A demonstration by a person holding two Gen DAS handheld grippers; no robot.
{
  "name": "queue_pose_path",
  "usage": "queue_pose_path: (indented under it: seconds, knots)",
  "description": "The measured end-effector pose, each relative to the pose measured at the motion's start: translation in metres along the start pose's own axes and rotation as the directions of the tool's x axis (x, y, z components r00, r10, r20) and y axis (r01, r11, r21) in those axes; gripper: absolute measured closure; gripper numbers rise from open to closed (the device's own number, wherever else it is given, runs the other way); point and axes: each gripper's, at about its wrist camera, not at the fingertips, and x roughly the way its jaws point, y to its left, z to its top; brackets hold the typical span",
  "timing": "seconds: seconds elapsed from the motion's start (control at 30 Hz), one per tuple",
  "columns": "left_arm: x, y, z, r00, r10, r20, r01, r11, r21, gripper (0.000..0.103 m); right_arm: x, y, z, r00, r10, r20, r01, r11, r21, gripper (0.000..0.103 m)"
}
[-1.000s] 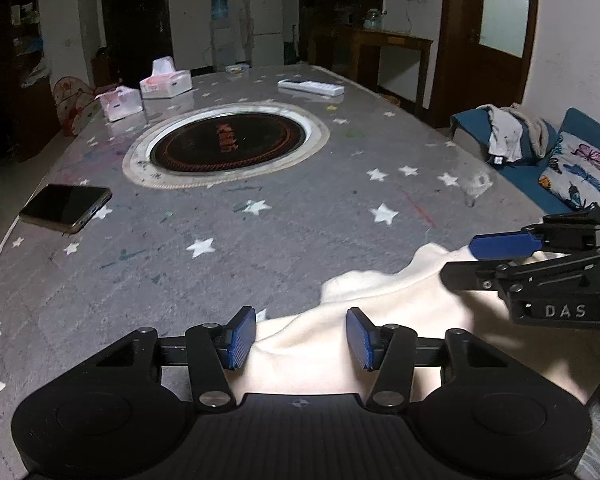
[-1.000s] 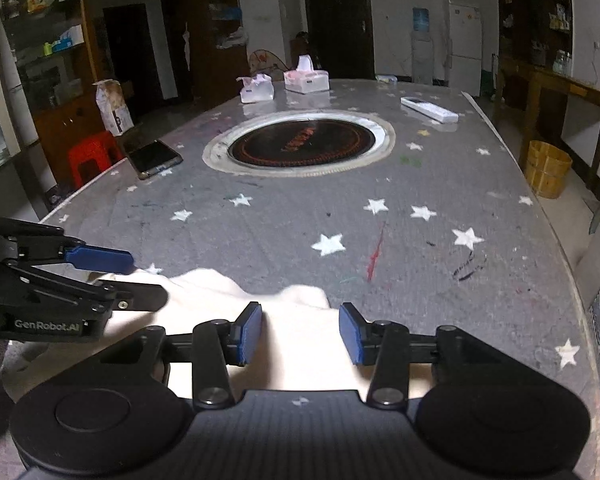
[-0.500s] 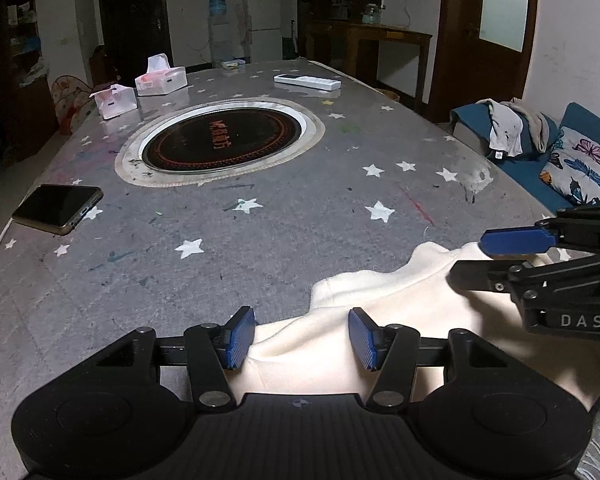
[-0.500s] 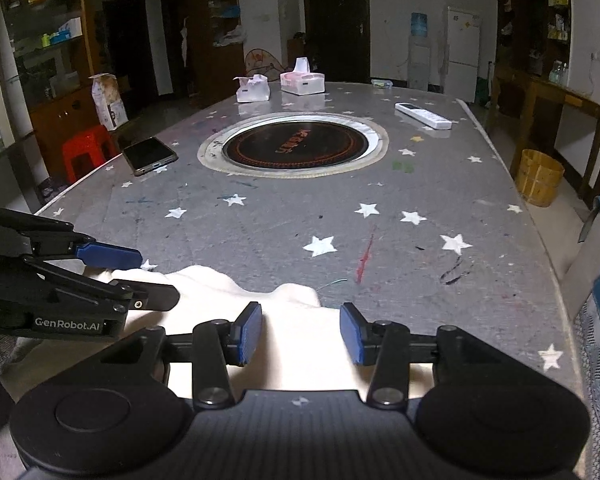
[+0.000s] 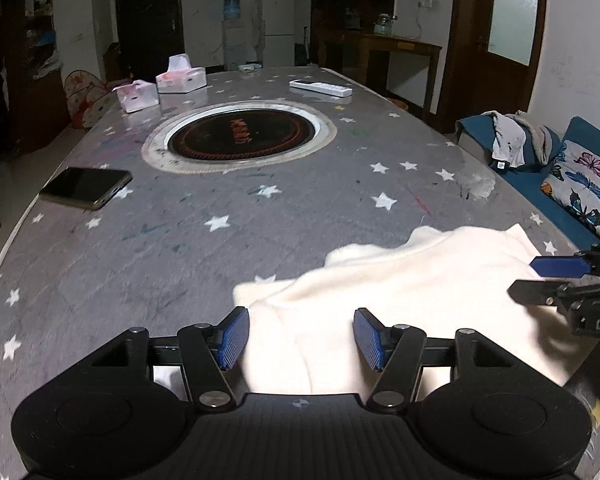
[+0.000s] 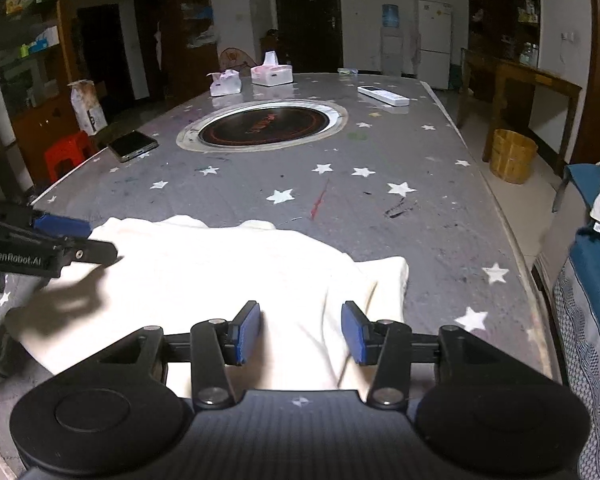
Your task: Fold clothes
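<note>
The cream garment (image 5: 412, 292) lies crosswise under both my hand-held grippers; left hand-held gripper (image 5: 300, 338) and right hand-held gripper (image 6: 302, 328) gape wide, empty, equally near.

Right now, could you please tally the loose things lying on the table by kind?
Cream garment: 1
Tissue boxes: 2
Phone: 1
Remote control: 1
Total: 5
A small thing at the far edge is too unclear to count. The left gripper and right gripper are open over the garment.
</note>
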Motion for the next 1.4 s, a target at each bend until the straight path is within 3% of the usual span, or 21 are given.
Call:
queue_pose_path:
  seconds: [0.4, 0.57, 0.97, 1.17, 1.4]
  knots:
    - [-0.031, 0.007, -0.017, 1.0, 0.016, 0.021, -0.015, 0.998, -0.053, 0.023, -0.025, 0.026, -0.001, 0.999, -0.004, 0.049, 0.007, 0.998, -0.057, 0.034]
    - [-0.04, 0.012, -0.025, 0.999, 0.034, 0.021, -0.032, 0.997, -0.075, 0.016, -0.033, 0.04, -0.004, 0.998, 0.011, 0.067, -0.006, 0.997, -0.082, 0.033]
    - [-0.055, 0.035, -0.043, 0.997, 0.07, 0.014, -0.067, 0.987, -0.149, 0.013, -0.045, 0.09, -0.019, 0.993, 0.098, 0.063, -0.081, 0.968, -0.236, 0.029]
    - [-0.058, 0.052, -0.049, 0.996, 0.087, 0.005, -0.084, 0.976, -0.2, 0.013, -0.043, 0.126, -0.028, 0.987, 0.152, 0.044, -0.126, 0.926, -0.356, 0.03]
    - [-0.059, 0.069, -0.048, 0.998, 0.07, -0.006, -0.069, 0.961, -0.266, 0.017, -0.027, 0.172, -0.032, 0.978, 0.21, -0.003, -0.182, 0.842, -0.509, 0.046]
